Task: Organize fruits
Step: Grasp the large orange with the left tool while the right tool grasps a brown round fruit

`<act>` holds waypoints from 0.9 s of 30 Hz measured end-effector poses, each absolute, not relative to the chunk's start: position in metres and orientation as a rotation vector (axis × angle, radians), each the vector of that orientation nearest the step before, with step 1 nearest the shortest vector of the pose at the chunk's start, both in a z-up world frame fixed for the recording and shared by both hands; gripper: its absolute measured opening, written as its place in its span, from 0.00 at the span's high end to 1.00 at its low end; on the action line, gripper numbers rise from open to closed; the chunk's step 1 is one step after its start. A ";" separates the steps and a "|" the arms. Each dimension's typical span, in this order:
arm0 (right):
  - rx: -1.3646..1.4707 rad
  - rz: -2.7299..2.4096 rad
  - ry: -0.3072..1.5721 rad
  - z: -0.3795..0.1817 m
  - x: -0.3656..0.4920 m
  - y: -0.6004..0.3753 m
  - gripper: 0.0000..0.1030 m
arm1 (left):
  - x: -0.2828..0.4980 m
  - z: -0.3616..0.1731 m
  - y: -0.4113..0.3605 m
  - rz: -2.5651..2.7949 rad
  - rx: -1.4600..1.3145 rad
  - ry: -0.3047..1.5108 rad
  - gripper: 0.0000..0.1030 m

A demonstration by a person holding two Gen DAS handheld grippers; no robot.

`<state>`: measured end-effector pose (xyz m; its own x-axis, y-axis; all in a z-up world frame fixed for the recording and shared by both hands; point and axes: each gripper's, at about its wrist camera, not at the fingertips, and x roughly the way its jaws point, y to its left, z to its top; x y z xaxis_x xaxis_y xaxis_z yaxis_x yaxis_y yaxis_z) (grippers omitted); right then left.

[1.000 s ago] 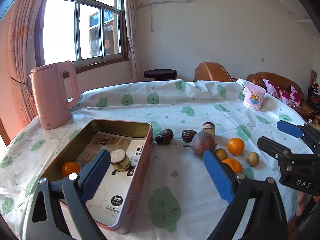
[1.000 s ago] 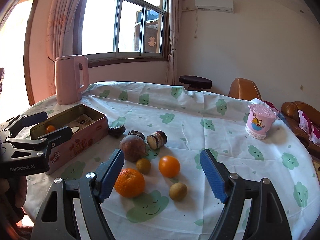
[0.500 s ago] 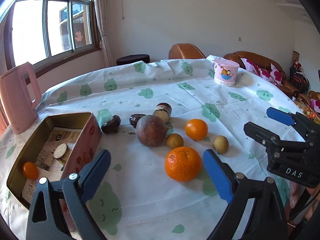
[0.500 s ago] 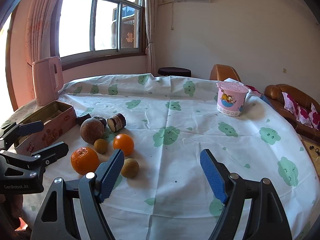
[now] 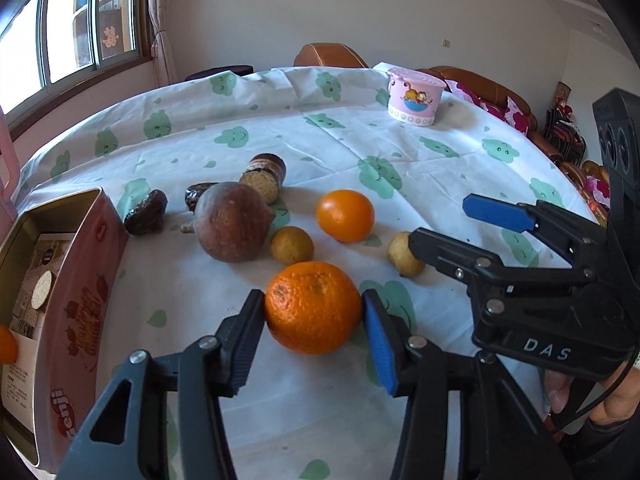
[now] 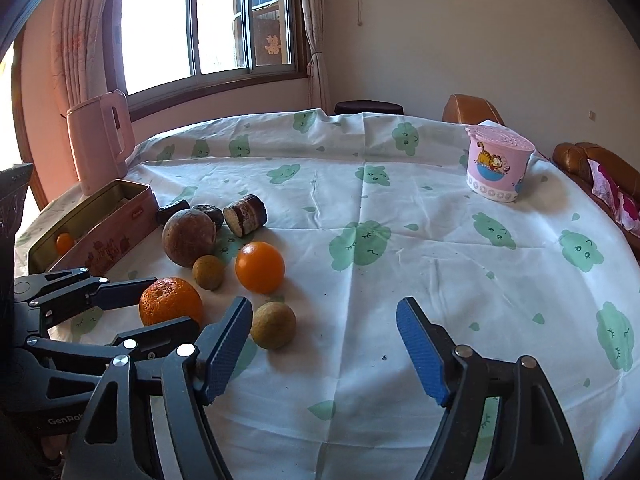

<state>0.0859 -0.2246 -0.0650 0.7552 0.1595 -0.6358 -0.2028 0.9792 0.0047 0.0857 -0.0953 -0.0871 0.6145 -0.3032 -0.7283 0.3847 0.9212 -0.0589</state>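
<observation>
Both my hands dropped closer to the bench. My left tongs [image 5: 314,312] were closing around the big orange [image 5: 313,307]; my right tongs [image 6: 324,330] stood apart, closing, nothing between them.

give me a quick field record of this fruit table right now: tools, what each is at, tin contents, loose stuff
left tool: closing, pads against both sides of the bumpy orange
right tool: closing, nothing between its pads; small brown fruit just left of it
pink tin: open, a small orange fruit inside
loose fruit: smooth orange, large brown fruit, small brown round fruit
also on cloth: pink cup, pink kettle
</observation>
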 end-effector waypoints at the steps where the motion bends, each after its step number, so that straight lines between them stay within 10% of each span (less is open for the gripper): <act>1: -0.069 0.202 0.693 -0.066 0.087 -0.224 0.33 | 0.085 -0.087 -0.095 -0.399 0.107 0.814 0.52; 27: -0.184 0.374 0.793 -0.080 0.093 -0.195 0.73 | 0.076 -0.074 -0.045 -0.289 -0.039 0.687 0.53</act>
